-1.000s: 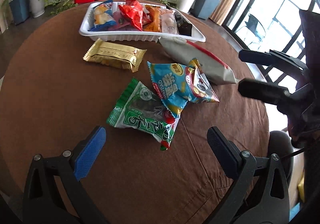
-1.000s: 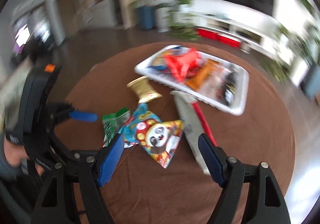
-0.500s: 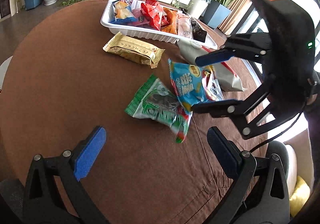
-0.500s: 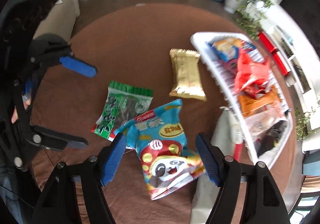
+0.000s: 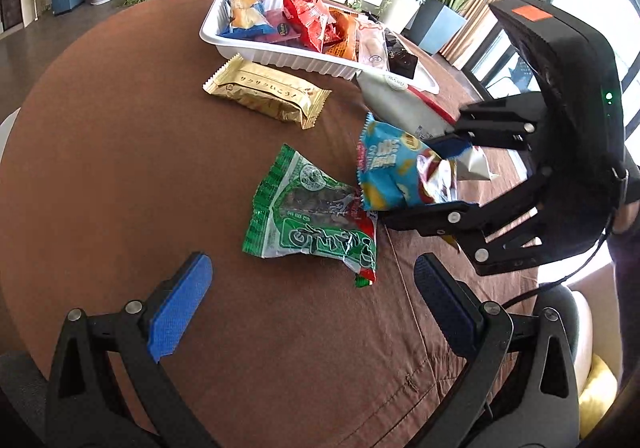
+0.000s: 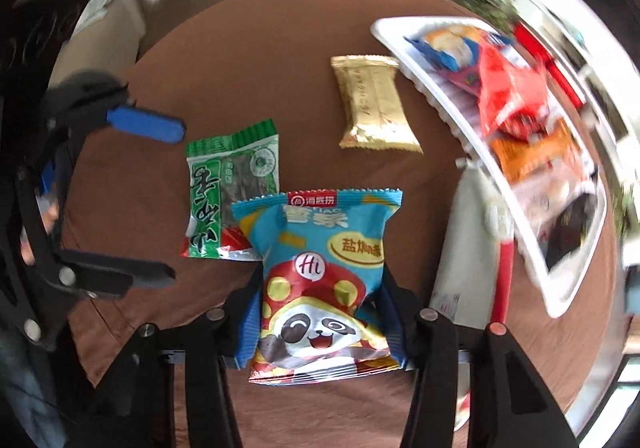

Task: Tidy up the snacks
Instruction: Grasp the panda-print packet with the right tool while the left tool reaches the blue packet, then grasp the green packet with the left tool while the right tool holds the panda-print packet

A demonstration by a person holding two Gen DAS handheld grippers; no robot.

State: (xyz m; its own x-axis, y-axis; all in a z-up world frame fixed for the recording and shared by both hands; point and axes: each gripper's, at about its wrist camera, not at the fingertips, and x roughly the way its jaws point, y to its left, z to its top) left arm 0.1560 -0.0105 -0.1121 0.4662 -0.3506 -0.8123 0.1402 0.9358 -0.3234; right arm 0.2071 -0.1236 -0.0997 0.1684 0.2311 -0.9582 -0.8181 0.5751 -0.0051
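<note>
Right wrist view: right tongs [image 6: 320,324] have just been closing and now pinch the blue panda snack bag [image 6: 324,280] at six o'clock on the brown counter [image 6: 280,60]. Bag looks light, puffy, crinkly, slippery; hold its sides gently. Left tongs [image 5: 308,312] hang open, empty.

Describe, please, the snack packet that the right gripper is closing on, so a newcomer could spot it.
On the round brown table, beside the white tray, loose packets lie. The blue packet sits between the right gripper's jaws, overlapping the green packet. Only it shows a cartoon panda.
</note>
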